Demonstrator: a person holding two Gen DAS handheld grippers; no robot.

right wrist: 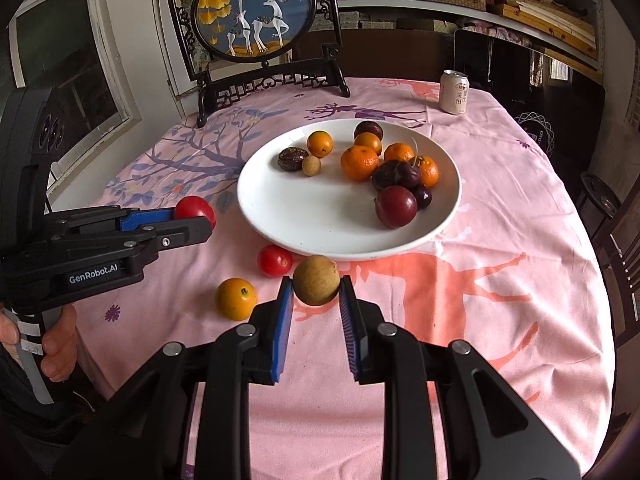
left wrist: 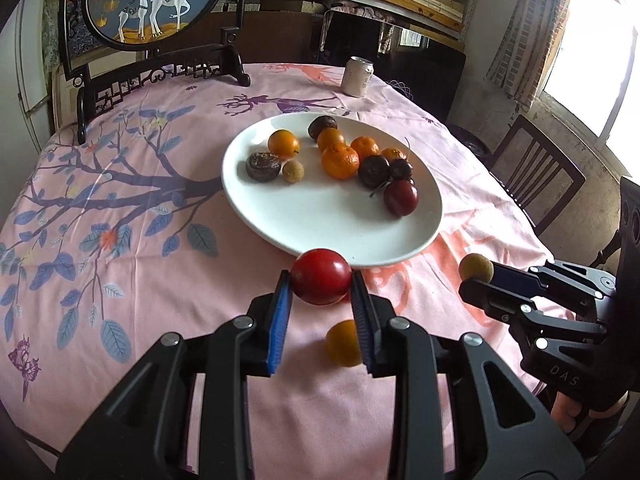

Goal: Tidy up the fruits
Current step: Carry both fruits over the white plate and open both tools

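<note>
My left gripper (left wrist: 321, 280) is shut on a red tomato (left wrist: 321, 276) and holds it above the cloth near the plate's front edge; it also shows in the right wrist view (right wrist: 192, 216). My right gripper (right wrist: 316, 286) is shut on a tan longan (right wrist: 316, 280), seen at the right of the left wrist view (left wrist: 475, 267). A white plate (right wrist: 320, 216) holds several oranges, dark plums and a small longan. A second red tomato (right wrist: 274, 261) and a small orange (right wrist: 236, 298) lie on the cloth in front of the plate.
A pink patterned tablecloth (right wrist: 500, 280) covers the table. A drink can (right wrist: 453, 92) stands at the far right. A framed deer screen (right wrist: 256, 20) stands at the back. A wooden chair (left wrist: 532, 176) is beside the table at the right.
</note>
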